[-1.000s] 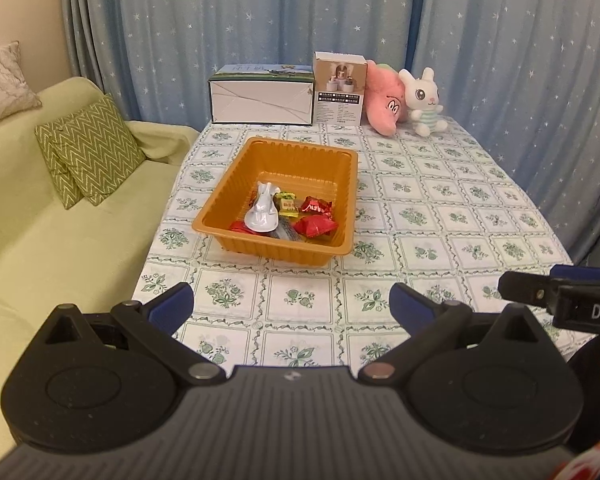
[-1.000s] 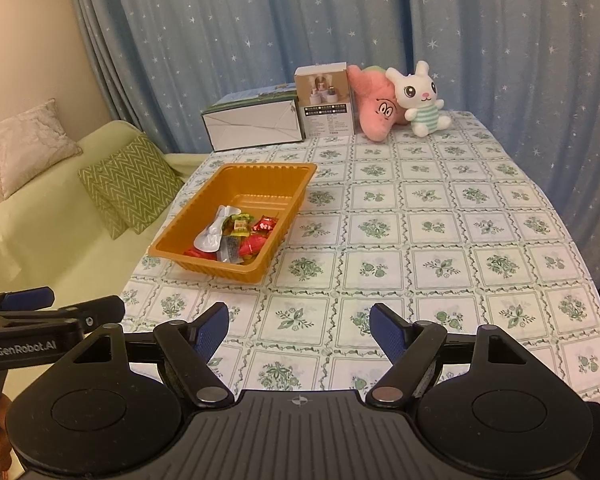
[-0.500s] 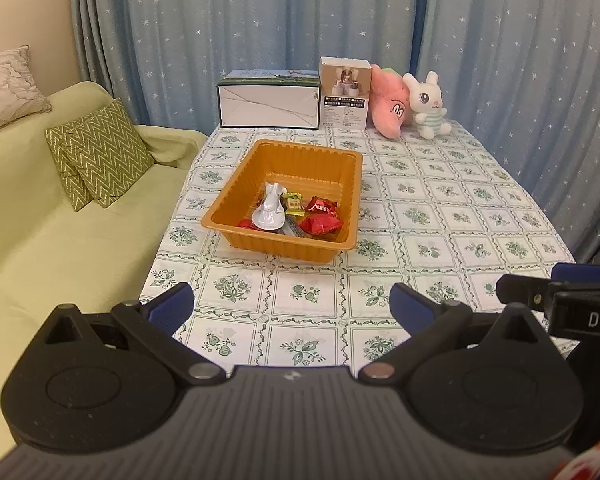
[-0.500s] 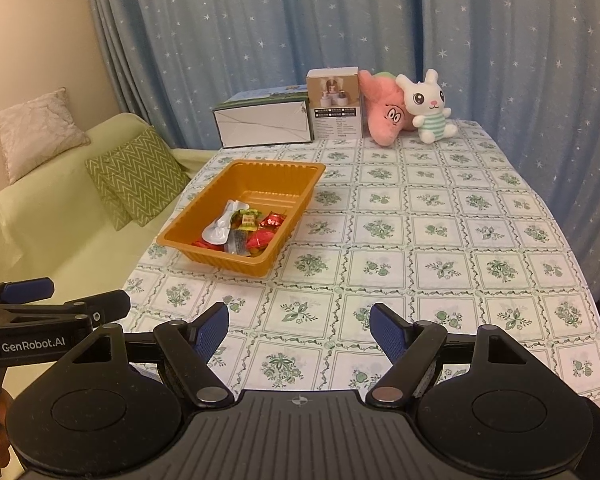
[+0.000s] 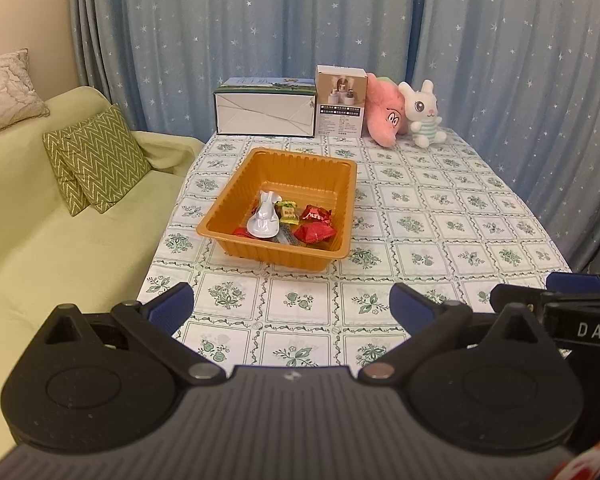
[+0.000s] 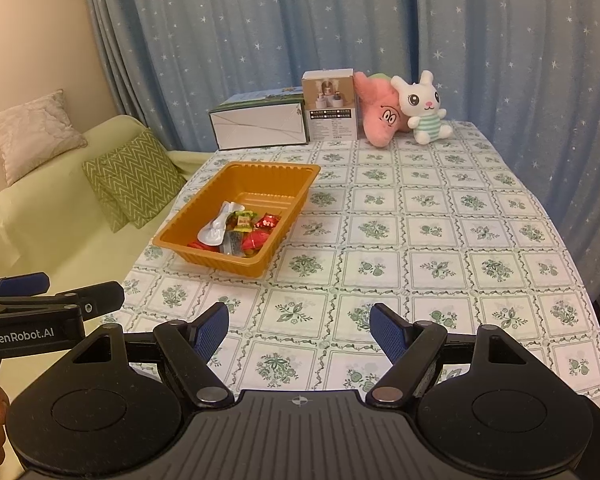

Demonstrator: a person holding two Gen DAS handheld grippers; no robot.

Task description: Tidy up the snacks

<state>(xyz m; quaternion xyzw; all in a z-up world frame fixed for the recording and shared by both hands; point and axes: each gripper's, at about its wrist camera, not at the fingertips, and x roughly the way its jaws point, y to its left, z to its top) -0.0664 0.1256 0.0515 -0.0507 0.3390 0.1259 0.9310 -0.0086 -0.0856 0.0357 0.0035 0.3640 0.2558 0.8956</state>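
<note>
An orange tray (image 5: pixel 300 160) (image 6: pixel 284 216) sits on the left half of the patterned table. Inside it lie several wrapped snacks: a white packet (image 5: pixel 265 218) (image 6: pixel 214 229), a yellow-green sweet (image 5: pixel 289 213) (image 6: pixel 242 218) and red wrappers (image 5: pixel 315 230) (image 6: pixel 267 222). My left gripper (image 5: pixel 292 306) hovers open over the table's near edge, well short of the tray, with nothing between its fingers. Further right along the same edge my right gripper (image 6: pixel 299 326) is open too and holds nothing. Each gripper shows at the side of the other's view.
At the far end of the table (image 6: pixel 440 240) stand a white carton (image 5: pixel 265 114), a small product box (image 5: pixel 340 102), a pink plush (image 5: pixel 382 118) and a white rabbit plush (image 5: pixel 422 116). A green sofa (image 5: pixel 40 220) with cushions lies left. Blue curtains hang behind.
Both views have tilted up and pulled back slightly, so the tray and boxes sit lower and further off. The grippers stay open and nothing on the table has moved.
</note>
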